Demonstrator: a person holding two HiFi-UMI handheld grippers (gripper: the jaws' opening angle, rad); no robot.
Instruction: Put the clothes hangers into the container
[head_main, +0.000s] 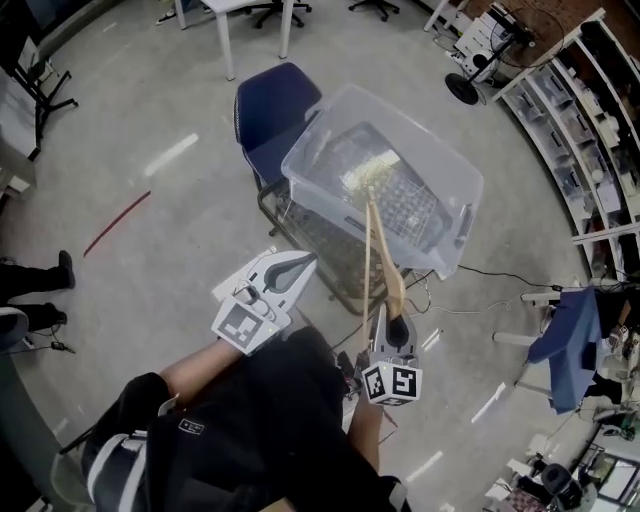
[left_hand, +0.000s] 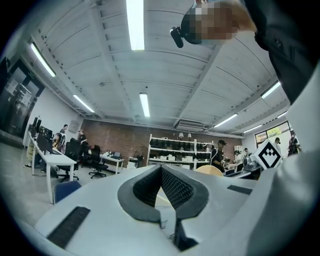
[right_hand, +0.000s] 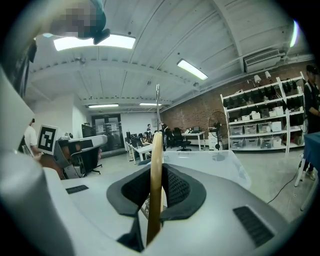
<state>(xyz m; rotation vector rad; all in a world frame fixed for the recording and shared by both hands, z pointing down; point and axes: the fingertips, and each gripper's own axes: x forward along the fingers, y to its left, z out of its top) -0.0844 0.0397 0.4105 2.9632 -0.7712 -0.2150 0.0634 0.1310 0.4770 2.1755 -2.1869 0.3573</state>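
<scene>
You are in the carrying step: your right hand-held gripper (head_main: 394, 322) is clamped on the pale wooden clothes hanger with a metal hook (head_main: 376, 250), its jaws pinching the flat wood edge-on, narrow but not fully closed. The hanger stands up and away from you, and its far end already reaches over the large clear plastic container (head_main: 455, 205), which sits next to a dark blue chair (head_main: 262, 112), apparently on a wire rack. Something pale lies inside the container, but I cannot tell what. Your left hand-held gripper (head_main: 298, 264) hangs beside the right one, its jaws together with nothing between them. The next move, as I judge it, calls for bringing the hanger fully past the near rim, lowering it inside, and only then letting the jaws part.
</scene>
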